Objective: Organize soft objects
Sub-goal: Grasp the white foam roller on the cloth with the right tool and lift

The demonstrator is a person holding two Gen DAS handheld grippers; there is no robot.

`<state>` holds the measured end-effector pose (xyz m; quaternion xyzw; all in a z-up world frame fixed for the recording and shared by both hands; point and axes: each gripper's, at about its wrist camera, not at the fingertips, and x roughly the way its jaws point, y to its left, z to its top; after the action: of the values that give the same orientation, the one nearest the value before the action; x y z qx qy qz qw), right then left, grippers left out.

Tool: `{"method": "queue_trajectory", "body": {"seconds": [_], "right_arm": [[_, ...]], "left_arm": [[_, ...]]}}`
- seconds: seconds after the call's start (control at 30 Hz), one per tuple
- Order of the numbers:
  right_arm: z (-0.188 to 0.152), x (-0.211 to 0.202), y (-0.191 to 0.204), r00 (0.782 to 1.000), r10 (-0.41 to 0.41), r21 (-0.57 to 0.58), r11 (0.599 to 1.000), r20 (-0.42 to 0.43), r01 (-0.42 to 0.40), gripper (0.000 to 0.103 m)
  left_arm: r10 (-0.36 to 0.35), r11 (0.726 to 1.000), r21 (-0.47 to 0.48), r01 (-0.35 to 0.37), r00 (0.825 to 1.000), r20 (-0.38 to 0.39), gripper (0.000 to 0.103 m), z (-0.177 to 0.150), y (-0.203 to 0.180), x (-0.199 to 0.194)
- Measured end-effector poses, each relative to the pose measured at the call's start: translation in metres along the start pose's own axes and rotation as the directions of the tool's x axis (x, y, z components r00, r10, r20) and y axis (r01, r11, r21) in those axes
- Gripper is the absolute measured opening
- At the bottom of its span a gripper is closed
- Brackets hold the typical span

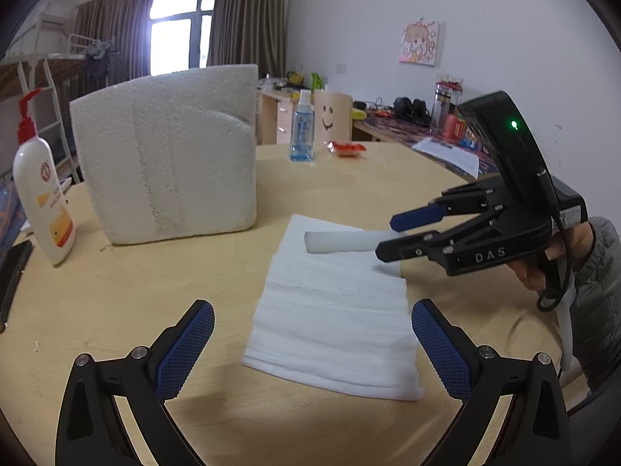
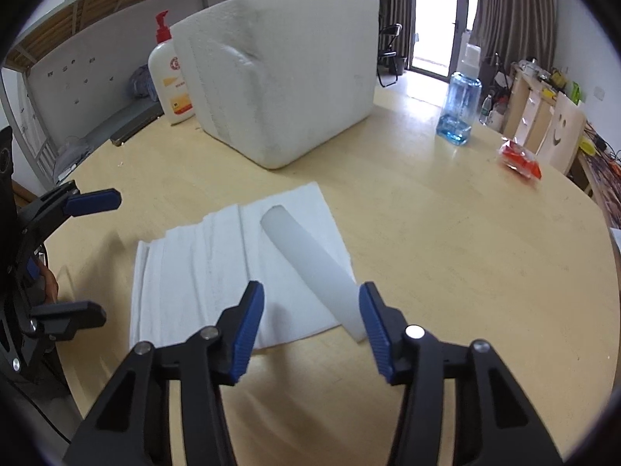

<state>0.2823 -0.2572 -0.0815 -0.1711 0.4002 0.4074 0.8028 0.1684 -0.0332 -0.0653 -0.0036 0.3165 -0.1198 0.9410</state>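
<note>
Daylight coming in through window (image 1: 182, 23), blowing out to white with purple fringing; glass door (image 2: 438, 15) likewise overexposing. Table (image 1: 116, 291) showing soft, even light, gripper shadows lying faint on wood. Fisheye bending straight lines, black vignette closing corners. Towel (image 2: 186, 272) smearing slightly with motion blur; foam block (image 1: 167, 147) staying sharp

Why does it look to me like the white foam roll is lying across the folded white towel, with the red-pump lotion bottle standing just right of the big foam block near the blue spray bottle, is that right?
Nearly. The white foam roll does lie across the folded white towel, but the lotion bottle stands left of the foam block, as the left wrist view shows. The blue spray bottle is on the block's other side.
</note>
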Motion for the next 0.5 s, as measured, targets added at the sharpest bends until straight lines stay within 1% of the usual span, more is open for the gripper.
{"method": "queue_trajectory", "body": {"seconds": [0.27, 0.33, 0.4, 0.47, 0.5], "right_arm": [[0.005, 0.008, -0.01, 1.0, -0.011, 0.003, 1.0, -0.029, 0.011, 0.055], [0.006, 0.011, -0.01, 0.999, -0.017, 0.0, 1.0, -0.044, 0.017, 0.054], [0.006, 0.016, -0.01, 0.997, -0.004, -0.016, 1.0, -0.072, 0.003, 0.054], [0.007, 0.019, -0.009, 0.997, -0.018, -0.035, 0.999, -0.081, 0.015, 0.051], [0.008, 0.019, -0.009, 0.996, -0.016, -0.04, 0.999, -0.084, 0.013, 0.044]], "left_arm": [[-0.039, 0.999, 0.013, 0.039, 0.999, -0.023, 0.102, 0.005, -0.012, 0.006], [-0.051, 0.999, 0.004, 0.052, 0.998, -0.02, 0.102, 0.005, -0.014, 0.006], [-0.064, 0.998, -0.003, 0.064, 0.998, -0.018, 0.102, 0.004, -0.015, 0.007], [-0.064, 0.998, -0.01, 0.064, 0.998, -0.02, 0.102, 0.003, -0.015, 0.007], [-0.062, 0.998, -0.014, 0.061, 0.998, -0.021, 0.102, 0.002, -0.014, 0.006]]}}
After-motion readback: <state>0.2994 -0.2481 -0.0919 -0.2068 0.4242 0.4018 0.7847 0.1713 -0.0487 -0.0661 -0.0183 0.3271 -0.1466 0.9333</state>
